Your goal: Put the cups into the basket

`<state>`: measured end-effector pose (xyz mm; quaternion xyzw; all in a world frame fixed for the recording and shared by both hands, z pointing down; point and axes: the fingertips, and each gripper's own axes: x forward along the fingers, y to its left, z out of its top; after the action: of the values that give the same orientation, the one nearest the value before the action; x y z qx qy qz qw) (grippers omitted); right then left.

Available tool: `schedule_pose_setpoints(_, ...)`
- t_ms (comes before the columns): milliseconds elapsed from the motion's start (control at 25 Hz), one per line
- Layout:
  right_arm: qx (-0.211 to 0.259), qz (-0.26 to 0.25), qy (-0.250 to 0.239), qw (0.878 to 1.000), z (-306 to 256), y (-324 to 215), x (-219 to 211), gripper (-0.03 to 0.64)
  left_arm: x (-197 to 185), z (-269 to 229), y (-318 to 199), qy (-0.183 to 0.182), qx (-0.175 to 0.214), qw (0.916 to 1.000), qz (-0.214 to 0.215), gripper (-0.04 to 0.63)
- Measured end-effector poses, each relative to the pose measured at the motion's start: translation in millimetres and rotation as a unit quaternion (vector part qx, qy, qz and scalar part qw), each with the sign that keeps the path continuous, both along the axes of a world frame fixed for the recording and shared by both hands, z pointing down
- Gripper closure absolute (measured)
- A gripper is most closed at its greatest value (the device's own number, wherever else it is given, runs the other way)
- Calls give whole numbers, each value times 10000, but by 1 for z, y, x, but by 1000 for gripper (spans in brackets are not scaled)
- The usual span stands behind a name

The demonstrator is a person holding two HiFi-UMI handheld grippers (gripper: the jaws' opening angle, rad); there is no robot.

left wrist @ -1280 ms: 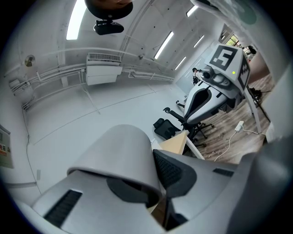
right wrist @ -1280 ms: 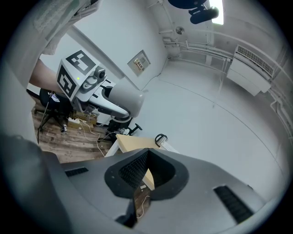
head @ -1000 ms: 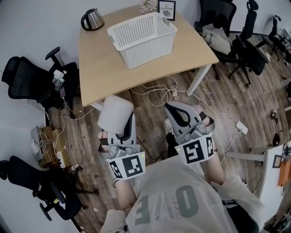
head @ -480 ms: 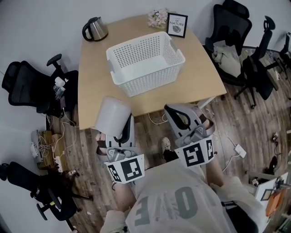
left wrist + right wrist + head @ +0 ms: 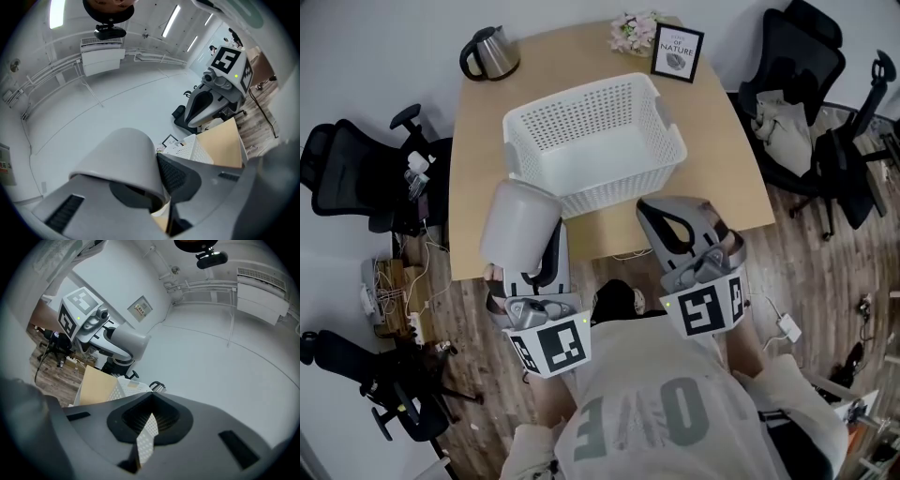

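A white perforated basket (image 5: pixel 581 192) stands on the wooden table (image 5: pixel 727 155), and nothing shows inside it. My left gripper (image 5: pixel 544 246) is shut on a pale grey cup (image 5: pixel 518 223), which is tipped on its side over the table's near edge, just left of the basket's front corner. In the left gripper view the cup (image 5: pixel 123 158) sits between the dark fingers (image 5: pixel 187 180), mouth toward the camera. My right gripper (image 5: pixel 667 221) hovers at the basket's near right side, shut with nothing in it. In the right gripper view the right gripper (image 5: pixel 149 422) has a strip of the basket (image 5: pixel 146 439) showing past it.
A steel kettle (image 5: pixel 487 52), a framed picture (image 5: pixel 677 52) and a small flower bunch (image 5: pixel 634 28) stand along the table's far edge. Black office chairs stand to the left (image 5: pixel 356 169) and right (image 5: pixel 811 89). Cables and a power strip (image 5: pixel 389 295) lie on the floor at the left.
The table and basket have drawn nearer. Both grippers, which were over the floor, now reach the table's near edge. The cup stays in the left gripper.
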<state>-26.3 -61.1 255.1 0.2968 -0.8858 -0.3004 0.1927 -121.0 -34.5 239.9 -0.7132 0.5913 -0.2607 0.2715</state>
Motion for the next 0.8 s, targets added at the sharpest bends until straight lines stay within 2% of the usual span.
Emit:
schedule_pose_setpoints(360,145,11,-463,9988,-26,-48,-8,618,-12,-36,-51,-307,198,9993,44,541)
schedule_pose_setpoints(600,280,155,-554,9979,-44,-85,-15,618,-17,-65,-93,-465,285,9978,388,541)
schedule_pose_setpoints(680,177,110,-640,9977,-47,-95,-17,618,-15,-82,-103,-521,284,9963,618,541)
schedule_pose_setpoints(800,-248,30,-1050,9942,-50,-110,-19,618,-15,-101,-113,-542,313,9937,932,541)
